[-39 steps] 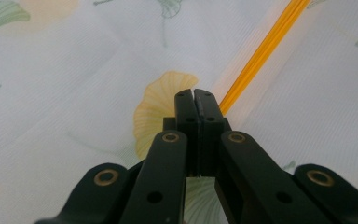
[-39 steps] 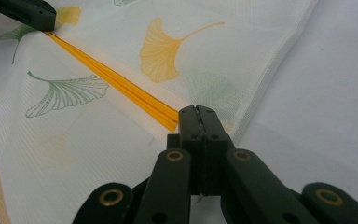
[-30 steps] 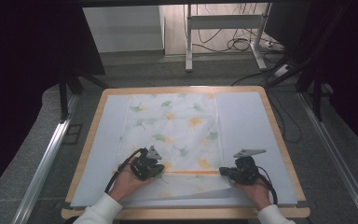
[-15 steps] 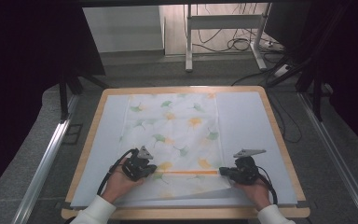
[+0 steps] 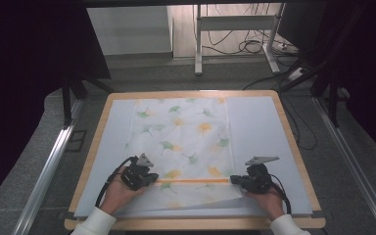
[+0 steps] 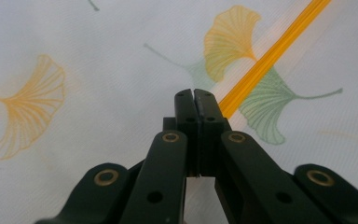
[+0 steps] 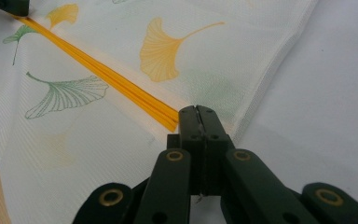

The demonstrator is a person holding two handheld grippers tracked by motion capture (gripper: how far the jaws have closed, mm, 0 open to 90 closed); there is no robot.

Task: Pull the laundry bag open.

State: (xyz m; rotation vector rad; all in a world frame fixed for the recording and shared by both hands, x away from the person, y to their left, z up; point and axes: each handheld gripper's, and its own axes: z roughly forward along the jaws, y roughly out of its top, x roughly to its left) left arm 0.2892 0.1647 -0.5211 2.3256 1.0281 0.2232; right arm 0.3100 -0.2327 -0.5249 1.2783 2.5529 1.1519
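Between the two grippers runs the orange stripe (image 5: 192, 181) of the ginkgo-print cloth (image 5: 183, 142); left gripper (image 5: 144, 179) and right gripper (image 5: 237, 180) are pressed together on the cloth's near corners. Folding step, judged; next, lift both evenly away

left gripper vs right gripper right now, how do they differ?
The left gripper sits at the left end of the orange stripe, the right gripper at its right end. The left is over the middle of the ginkgo-print cloth, the right at the cloth's edge, by the bare pale mat. Shared: both have jaws shut, tips down at the cloth, pointing toward each other.
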